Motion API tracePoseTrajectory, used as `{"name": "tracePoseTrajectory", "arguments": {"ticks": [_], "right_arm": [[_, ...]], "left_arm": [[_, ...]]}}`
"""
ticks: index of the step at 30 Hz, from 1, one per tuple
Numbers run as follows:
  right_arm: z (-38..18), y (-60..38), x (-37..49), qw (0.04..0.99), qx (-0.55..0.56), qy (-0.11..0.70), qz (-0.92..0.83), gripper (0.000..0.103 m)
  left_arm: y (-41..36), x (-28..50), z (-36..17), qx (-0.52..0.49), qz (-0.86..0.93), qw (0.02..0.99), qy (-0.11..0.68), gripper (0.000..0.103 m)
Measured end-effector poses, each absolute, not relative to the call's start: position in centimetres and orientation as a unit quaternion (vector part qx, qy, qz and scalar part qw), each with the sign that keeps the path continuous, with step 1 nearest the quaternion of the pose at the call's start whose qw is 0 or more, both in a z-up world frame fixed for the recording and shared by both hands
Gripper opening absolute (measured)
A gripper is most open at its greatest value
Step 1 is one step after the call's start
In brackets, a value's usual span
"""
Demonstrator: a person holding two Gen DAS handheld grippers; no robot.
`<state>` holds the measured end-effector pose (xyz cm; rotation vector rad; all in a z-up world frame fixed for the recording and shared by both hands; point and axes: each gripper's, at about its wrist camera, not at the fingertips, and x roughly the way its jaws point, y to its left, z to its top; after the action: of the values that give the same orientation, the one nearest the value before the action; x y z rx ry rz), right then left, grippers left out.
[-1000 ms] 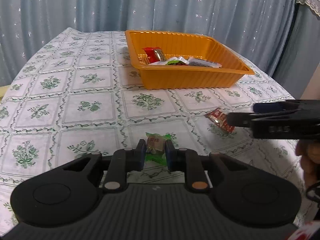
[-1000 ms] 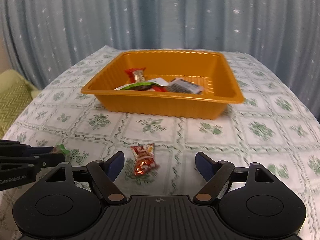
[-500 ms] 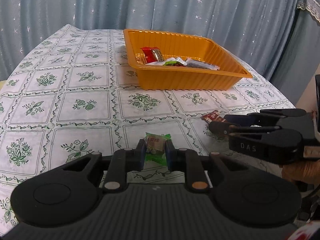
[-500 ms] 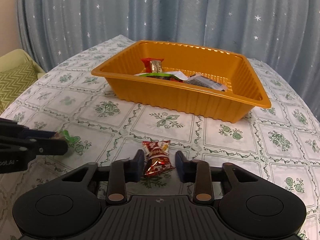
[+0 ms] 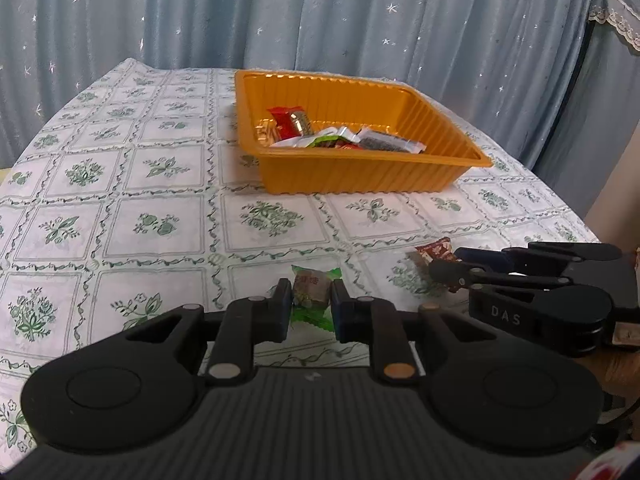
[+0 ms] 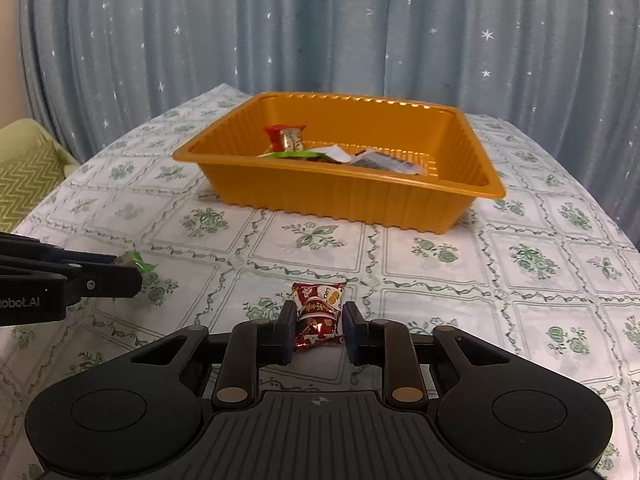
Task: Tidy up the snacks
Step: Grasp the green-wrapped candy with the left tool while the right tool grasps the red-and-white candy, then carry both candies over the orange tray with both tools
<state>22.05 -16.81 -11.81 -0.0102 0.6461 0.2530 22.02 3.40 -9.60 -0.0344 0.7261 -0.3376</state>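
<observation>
My left gripper (image 5: 310,300) is shut on a green-wrapped candy (image 5: 310,286) and holds it above the tablecloth. My right gripper (image 6: 319,320) is shut on a red snack packet (image 6: 319,314), held a little above the cloth. The orange tray (image 5: 360,178) stands ahead in the middle of the table and holds several snack packets (image 5: 320,136). In the right wrist view the tray (image 6: 340,196) is ahead, and the left gripper with the green candy (image 6: 134,260) is at the left. In the left wrist view the right gripper with the red packet (image 5: 436,249) is at the right.
The table has a white cloth with green flowers (image 6: 520,280). Blue starred curtains (image 6: 320,40) hang behind it. A green cushion (image 6: 24,176) lies off the table's left edge. A covered piece of furniture (image 5: 600,100) stands at the right.
My right gripper has shut on the red packet and lifted it a little. My left gripper has risen with the green candy. Both views now see the tray from higher up.
</observation>
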Motion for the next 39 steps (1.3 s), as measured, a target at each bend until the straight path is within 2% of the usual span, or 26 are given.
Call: {"name": "tracePoseTrajectory", "arguments": {"ticks": [39], "right_arm": [[-3.3,-21.5,19.9,0.960,0.054,0.259,0.098,0.023]], "left_arm": [[-2.1,22.0,-3.8,-0.019,-0.175,0.932,0.316,0.018]]}}
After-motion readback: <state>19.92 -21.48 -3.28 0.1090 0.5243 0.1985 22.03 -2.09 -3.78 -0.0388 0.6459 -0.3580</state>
